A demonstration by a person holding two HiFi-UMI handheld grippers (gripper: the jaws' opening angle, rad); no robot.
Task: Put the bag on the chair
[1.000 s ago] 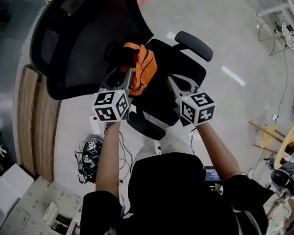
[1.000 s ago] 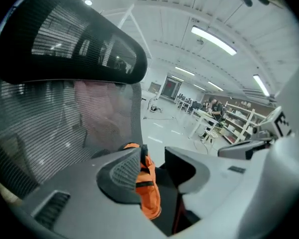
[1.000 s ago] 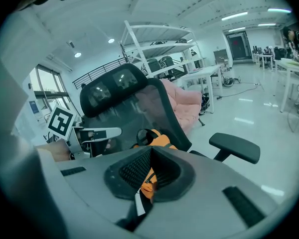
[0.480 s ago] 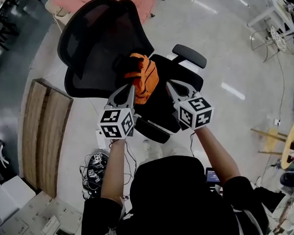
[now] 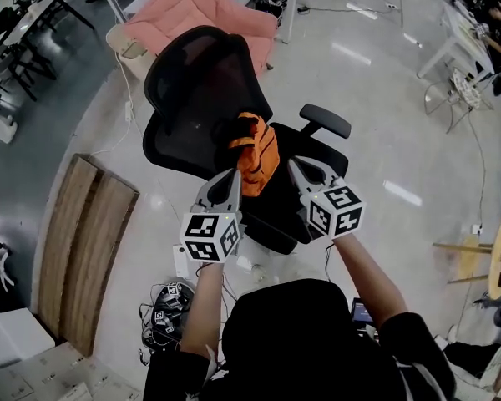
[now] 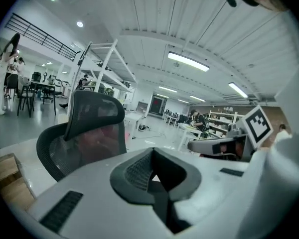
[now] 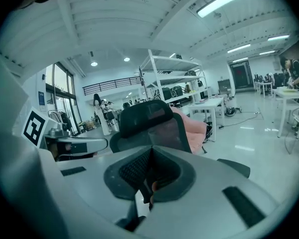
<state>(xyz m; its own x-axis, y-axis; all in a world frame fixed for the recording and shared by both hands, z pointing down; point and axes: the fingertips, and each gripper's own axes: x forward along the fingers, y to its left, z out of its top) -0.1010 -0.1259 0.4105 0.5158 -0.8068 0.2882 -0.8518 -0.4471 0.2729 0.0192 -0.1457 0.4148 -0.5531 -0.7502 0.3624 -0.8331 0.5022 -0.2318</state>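
**Head view.** The orange bag (image 5: 255, 147) sits on the seat of the black office chair (image 5: 202, 90) and leans on its mesh back. It is just ahead of both your grippers, in the gap between them. Its long side runs away from you, up toward the chair back. Your left gripper (image 5: 231, 175) is a little nearer to it than your right gripper (image 5: 295, 165). Neither one seems to touch it. I think the bag is already where it should be, so your next move is likely just to pull straight back.

**Left gripper view.** The jaws are pressed together with nothing in them. The chair back is ahead and to the left of the jaws. You can't see the bag here, because the jaws cover that spot.

**Right gripper view.** These jaws are pressed together too. A tiny orange-pink spot shows where they meet, and it is too small to tell what it is. If it were a bit of strap, pulling back could drag the bag off. The chair back is straight ahead, above the jaws. The bag is hidden here as well.
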